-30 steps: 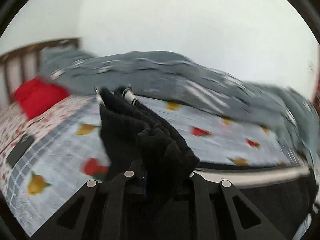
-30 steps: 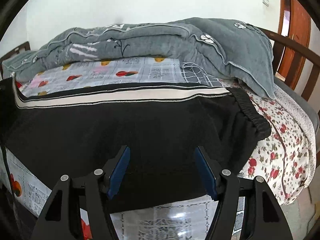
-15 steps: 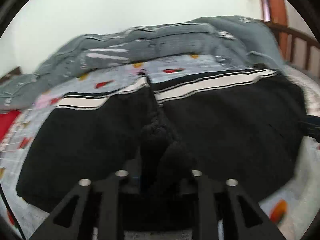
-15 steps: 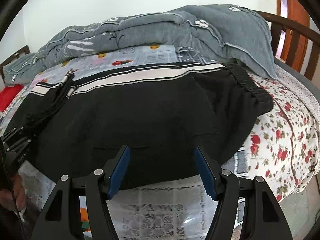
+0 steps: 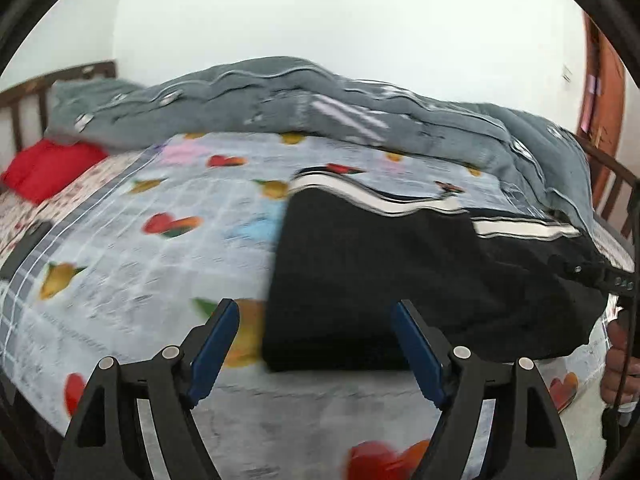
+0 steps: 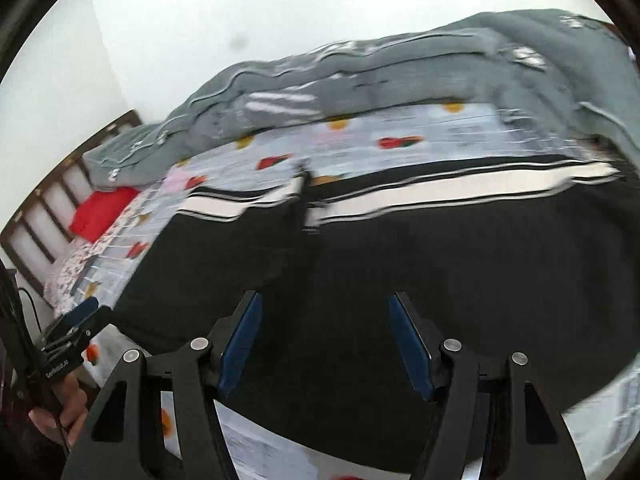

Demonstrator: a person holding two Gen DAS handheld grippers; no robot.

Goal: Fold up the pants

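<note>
left gripper [image 5: 314, 344]: held level, jaws wide, nothing gripped | right gripper [image 6: 326, 340]: jaws wide over folded pants [image 6: 400, 280]; nothing gripped

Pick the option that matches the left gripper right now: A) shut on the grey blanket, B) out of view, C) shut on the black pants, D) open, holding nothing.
D: the left gripper has its blue pads spread wide with nothing between them, and the black pants lie folded on the bed.
</note>
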